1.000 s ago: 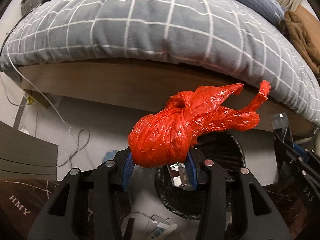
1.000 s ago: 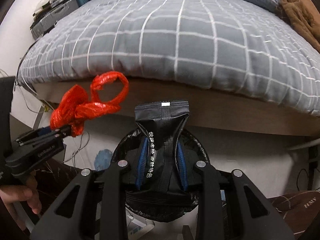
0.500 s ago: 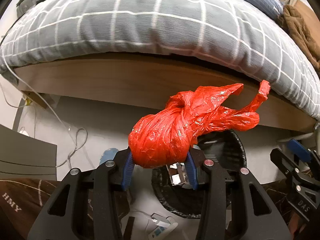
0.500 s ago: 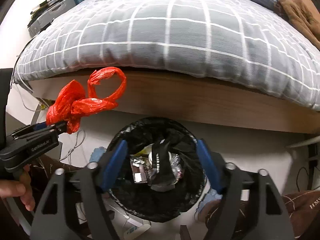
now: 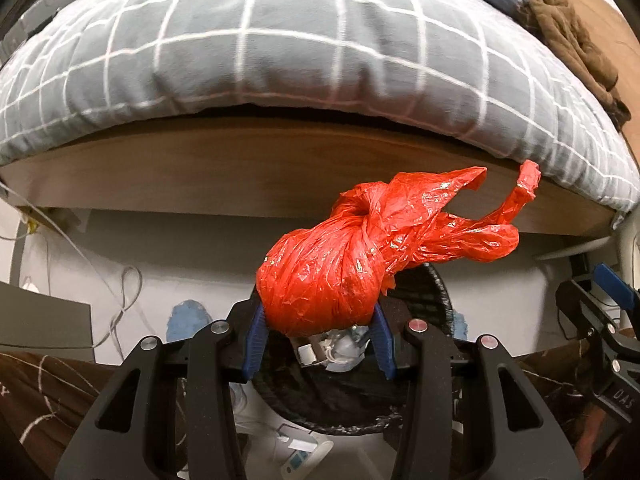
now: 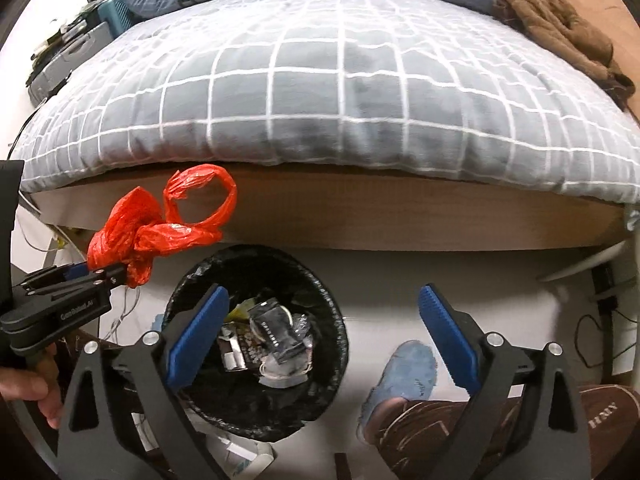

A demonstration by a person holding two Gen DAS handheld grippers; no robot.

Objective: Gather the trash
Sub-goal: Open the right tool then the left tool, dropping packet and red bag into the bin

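- The left gripper clamps a knotted red plastic bag between its blue pads, above the near rim of the black bin.
- The right gripper has just been opening; its jaws stand wide with nothing between them.
- A dark packet lies among wrappers inside the bin, beside the bed.
- A blue slipper rests right of the bin.

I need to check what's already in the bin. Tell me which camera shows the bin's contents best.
The right wrist view: the black-lined bin lies open below the open right gripper, wrappers visible inside. In the left wrist view the red bag, held by the left gripper, hides most of it.
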